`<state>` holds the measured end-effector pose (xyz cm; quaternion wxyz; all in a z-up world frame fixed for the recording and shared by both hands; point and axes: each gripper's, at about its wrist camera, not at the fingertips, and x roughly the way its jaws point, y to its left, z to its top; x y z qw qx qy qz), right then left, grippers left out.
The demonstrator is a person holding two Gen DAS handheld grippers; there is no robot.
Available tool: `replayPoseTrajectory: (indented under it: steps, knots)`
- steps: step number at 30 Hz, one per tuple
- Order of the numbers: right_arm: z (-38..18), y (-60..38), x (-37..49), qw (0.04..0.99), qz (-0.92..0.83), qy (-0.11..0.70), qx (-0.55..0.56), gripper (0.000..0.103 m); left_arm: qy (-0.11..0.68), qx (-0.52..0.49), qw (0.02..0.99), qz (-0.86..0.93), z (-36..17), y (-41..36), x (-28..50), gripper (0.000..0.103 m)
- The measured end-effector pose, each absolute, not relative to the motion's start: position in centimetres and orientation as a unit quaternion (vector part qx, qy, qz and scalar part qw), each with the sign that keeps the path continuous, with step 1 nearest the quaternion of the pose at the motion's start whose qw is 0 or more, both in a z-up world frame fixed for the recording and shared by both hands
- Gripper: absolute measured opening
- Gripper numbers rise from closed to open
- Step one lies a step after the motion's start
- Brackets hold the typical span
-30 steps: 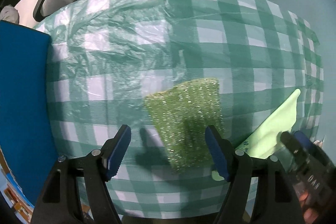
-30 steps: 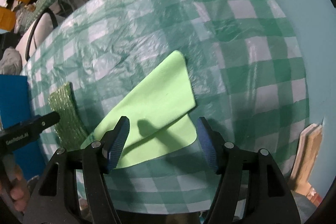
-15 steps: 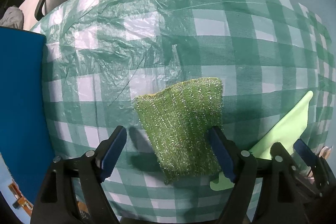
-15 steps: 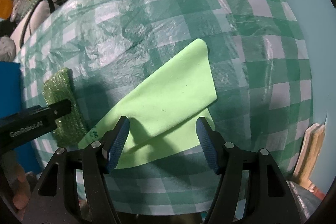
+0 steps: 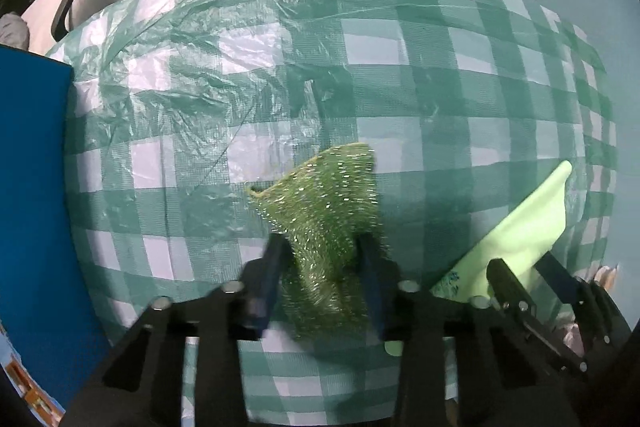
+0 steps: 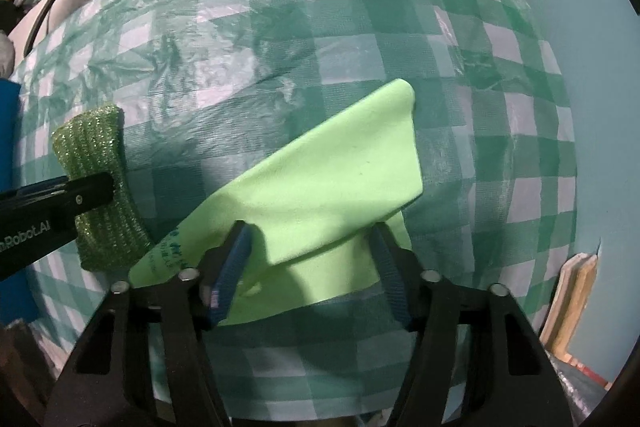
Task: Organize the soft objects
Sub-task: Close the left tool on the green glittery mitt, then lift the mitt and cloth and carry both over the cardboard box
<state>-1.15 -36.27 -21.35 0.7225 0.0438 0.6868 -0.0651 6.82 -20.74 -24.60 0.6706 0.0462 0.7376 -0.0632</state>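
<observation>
**Two green soft pieces gripped on a checked counter**

Where the counter is covered, a crinkled, glossy plastic sheet in green and white checks is seen, wrinkled most toward its far left. A flat blue panel is set along its left edge. The pale green cloth is the larger soft piece: smooth, thin and folded over itself, with its long axis running diagonally from lower left to a rounded corner pointing up and right. Small print is visible at its lower left corner. The dark green scouring pad is smaller, coarse and glittery, roughly rectangular but pinched into a waist, its long axis pointing away from the camera. It lies just left of the cloth.

Both tools are pointed straight down. The left gripper is closing, and its blue fingers are pressed narrow on the pad. The right gripper is also closing, with the cloth's folded edge between its fingers, which touch it.
</observation>
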Motion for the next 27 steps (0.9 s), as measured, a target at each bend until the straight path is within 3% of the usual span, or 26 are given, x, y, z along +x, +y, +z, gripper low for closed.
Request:
replayPoseTrajectory:
  steps: [1, 3, 11, 27]
  knots:
    - [-21.2, -36.1, -1.2, 0.723, -0.061, 0.686, 0.042, 0.036, 0.738, 0.045, 0.670, -0.064, -24.6, -20.6, 6.8, 0.019]
    - [-21.3, -35.1, -0.9, 0.722, -0.053, 0.689, 0.040, 0.012, 0.738, 0.044, 0.670, -0.062, -24.4, -20.0, 6.7, 0.017]
    - [-20.9, -35.8, -1.2, 0.725, -0.045, 0.684, 0.072, 0.007, 0.727, 0.029, 0.683, -0.066, -22.3, -17.4, 5.6, 0.015]
    - [-15.1, -36.3, -2.2, 0.760, -0.015, 0.643, 0.096, 0.006, 0.698, 0.054, 0.710, -0.075, -17.6, -13.9, 4.4, 0.014]
